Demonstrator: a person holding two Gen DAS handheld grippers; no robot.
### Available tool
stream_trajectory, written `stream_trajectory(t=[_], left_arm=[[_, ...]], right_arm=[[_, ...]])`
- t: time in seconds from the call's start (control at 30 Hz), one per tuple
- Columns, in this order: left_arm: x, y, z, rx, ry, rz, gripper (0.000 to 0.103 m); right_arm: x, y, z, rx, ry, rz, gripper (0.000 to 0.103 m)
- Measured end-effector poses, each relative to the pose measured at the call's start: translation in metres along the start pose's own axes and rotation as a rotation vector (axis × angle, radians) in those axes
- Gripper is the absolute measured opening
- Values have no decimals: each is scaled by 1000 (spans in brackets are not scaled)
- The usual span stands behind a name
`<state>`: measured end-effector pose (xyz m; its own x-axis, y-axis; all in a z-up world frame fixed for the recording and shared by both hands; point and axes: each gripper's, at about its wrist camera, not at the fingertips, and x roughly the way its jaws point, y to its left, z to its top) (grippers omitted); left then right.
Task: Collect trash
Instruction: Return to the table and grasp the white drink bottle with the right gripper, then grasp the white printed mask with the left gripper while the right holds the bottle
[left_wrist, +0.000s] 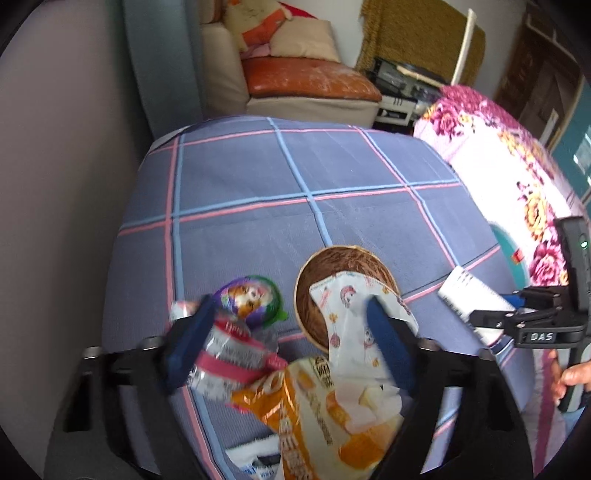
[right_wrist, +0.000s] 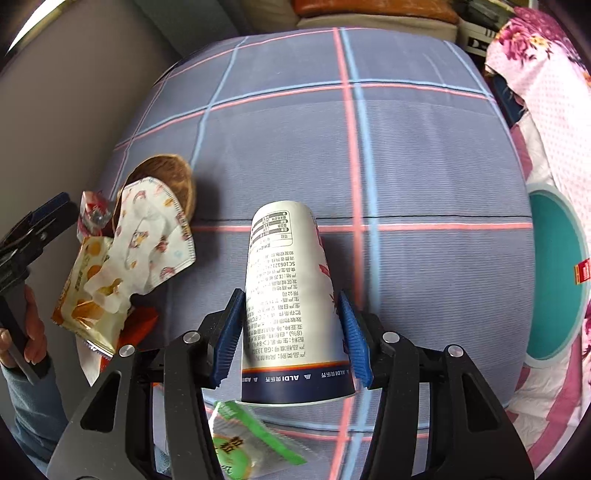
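In the left wrist view my left gripper (left_wrist: 288, 343) stands wide over a pile of trash on the checked bedspread (left_wrist: 295, 192). Between its blue fingers lie a red and silver wrapper (left_wrist: 236, 354), an orange snack bag (left_wrist: 314, 417) and a patterned face mask (left_wrist: 347, 314). The left finger (left_wrist: 188, 343) touches the wrapper and the right one lies on the mask; no firm squeeze shows. A brown shell bowl (left_wrist: 332, 273) and a purple and green foil cup (left_wrist: 251, 299) lie just beyond. My right gripper (right_wrist: 291, 332) is shut on a white printed paper cup (right_wrist: 288, 280), rim towards the camera.
A green snack wrapper (right_wrist: 243, 439) lies under the right gripper. A teal basin (right_wrist: 554, 273) sits at the bed's right side beside a floral quilt (left_wrist: 517, 166). An orange-cushioned sofa (left_wrist: 310, 81) stands beyond the bed, a grey wall (left_wrist: 55, 184) to its left.
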<state>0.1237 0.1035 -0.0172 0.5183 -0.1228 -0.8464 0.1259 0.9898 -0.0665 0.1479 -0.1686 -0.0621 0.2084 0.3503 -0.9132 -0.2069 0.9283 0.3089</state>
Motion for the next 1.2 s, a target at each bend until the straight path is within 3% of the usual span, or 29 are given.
stream_trajectory(t=[0.1,0.17,0.23,0.3,0.47,0.63,0.73,0.8,0.87,1.07,1.13,1.2], left_arm=[[16,-4,16,36,35,3,47],[23,-6,20,39,71,-26,47],[22,-11,18,44,99,-118,47],[23,-24,10,97,115,-136,47],[46,-57,-6,222,197,-87,66],[68,-72,-9,254,252,-45,66],[62,-76,-5,255,244,-45,66],[58,-76,-1,257,235,-51,74],[64,-75,2,259,246,-8,83],[87,-78,-3,250,318,-2,83],[84,-84,-4,253,309,-43,71],[83,-94,-7,274,316,-69,43]], right_arm=[[-4,-11,1,19,-14,13,49],[-4,-15,1,29,-15,24,49],[-5,-21,-1,33,-17,37,49],[5,-18,4,41,-14,53,49],[4,-20,1,53,-24,77,49],[0,-28,-1,63,-36,99,49],[-3,-31,-3,74,-43,115,49],[-3,-34,-4,78,-46,125,49],[-3,-36,-6,83,-44,134,49],[0,-40,-9,89,-48,162,49],[0,-41,-9,83,-48,163,49],[1,-42,-10,84,-44,170,49]])
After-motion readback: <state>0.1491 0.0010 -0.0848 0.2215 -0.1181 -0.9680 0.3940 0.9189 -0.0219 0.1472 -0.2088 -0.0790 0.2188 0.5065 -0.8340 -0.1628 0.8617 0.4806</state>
